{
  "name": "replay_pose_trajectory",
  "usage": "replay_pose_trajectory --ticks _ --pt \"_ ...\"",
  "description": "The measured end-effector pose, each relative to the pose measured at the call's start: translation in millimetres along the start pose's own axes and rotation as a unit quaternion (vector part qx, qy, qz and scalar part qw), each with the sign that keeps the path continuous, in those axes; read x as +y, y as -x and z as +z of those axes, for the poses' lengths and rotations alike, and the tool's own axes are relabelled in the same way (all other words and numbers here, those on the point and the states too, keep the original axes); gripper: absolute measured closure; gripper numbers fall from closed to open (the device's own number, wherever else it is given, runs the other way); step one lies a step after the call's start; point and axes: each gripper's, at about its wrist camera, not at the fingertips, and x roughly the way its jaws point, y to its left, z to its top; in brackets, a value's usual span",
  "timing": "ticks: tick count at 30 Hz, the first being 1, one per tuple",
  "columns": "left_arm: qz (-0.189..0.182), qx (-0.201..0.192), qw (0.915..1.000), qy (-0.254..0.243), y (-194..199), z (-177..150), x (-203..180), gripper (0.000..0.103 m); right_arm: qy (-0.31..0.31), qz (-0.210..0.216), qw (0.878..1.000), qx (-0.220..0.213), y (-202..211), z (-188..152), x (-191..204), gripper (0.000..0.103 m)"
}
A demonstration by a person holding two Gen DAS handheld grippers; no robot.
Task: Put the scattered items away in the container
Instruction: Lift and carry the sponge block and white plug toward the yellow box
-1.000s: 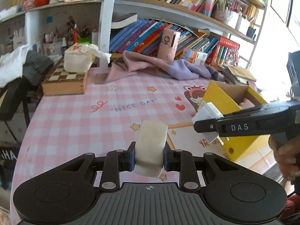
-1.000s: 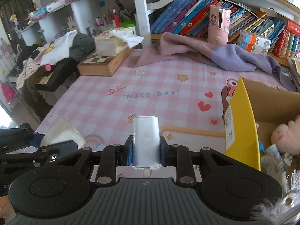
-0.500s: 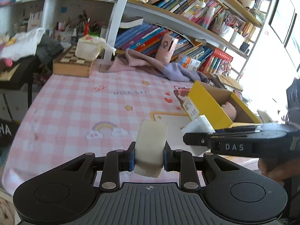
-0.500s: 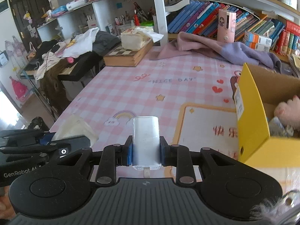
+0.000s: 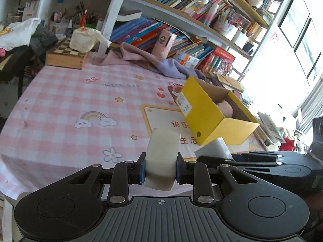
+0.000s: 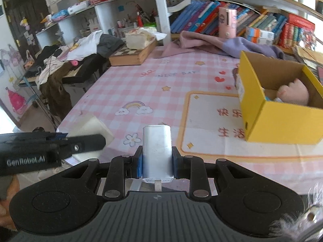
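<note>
My left gripper [image 5: 160, 170] is shut on a cream-white soft block [image 5: 162, 157], held above the table's near edge. My right gripper [image 6: 157, 164] is shut on a white rounded charger [image 6: 157, 153], also over the near edge. The yellow cardboard box [image 5: 203, 113] stands open on the right of the table, with a pink plush toy [image 6: 294, 93] inside; it also shows in the right wrist view [image 6: 276, 119]. In the left wrist view the right gripper [image 5: 210, 157] shows at right with the charger [image 5: 215, 148]. In the right wrist view the left gripper [image 6: 97, 139] shows at left with the block [image 6: 94, 126].
A pink checked tablecloth [image 6: 161, 92] covers the table. At the back lie a chessboard box [image 6: 133, 53] with a tissue pack [image 6: 139, 38], a pink-purple cloth [image 6: 222, 44] and a pink device [image 6: 227, 22]. Bookshelves stand behind. Clothes pile at left [image 6: 66, 60].
Both grippers have pulled back toward the near edge of the table and risen, each still holding its item. The yellow box now lies farther ahead and to the right.
</note>
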Motion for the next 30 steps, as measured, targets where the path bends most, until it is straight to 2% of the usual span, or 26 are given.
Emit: replay_pose_trajectory --ticks 15,30 --pt "-0.055 0.046 0.9974 -0.003 -20 -21 -26 0.078 -0.044 -0.053 0.997 0.025 26 -36 -26 0.078" --pt "-0.115 0.109 0.9855 -0.061 -62 -32 -80 0.078 -0.124 -0.109 0.986 0.031 55 -70 -78 0.078"
